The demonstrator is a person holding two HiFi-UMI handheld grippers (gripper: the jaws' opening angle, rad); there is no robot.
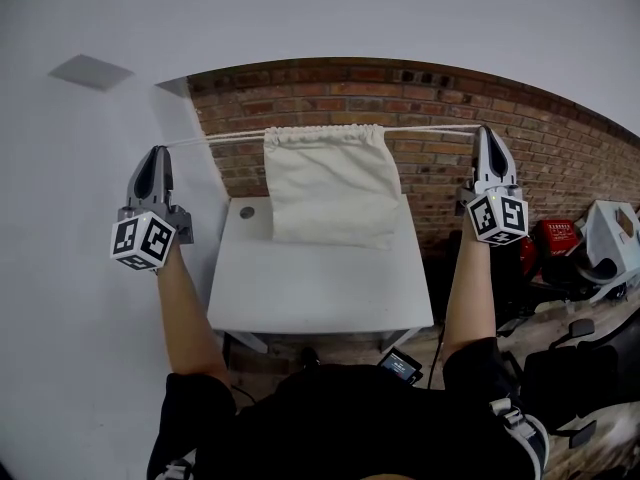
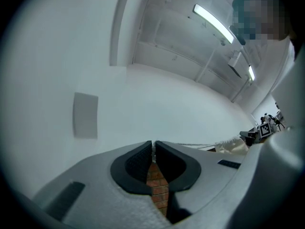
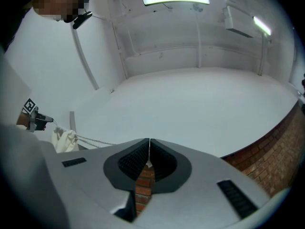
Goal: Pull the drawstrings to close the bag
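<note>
My left tool (image 1: 160, 151) and right tool (image 1: 485, 131) are each clamped on the drawstrings (image 1: 215, 139), stretched taut, bag (image 1: 330, 183) hanging between them over the worktop (image 1: 320, 288), mouth partly gathered. Risk: cord sits right at the jaw tips, so pulling harder could slip it free and drop the bag; uneven pull would slide it sideways.

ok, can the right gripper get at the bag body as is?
Probably not: the right gripper is shut on the taut drawstring, out to the side of the bag. The path looks clear, but it'd have to let go.
</note>
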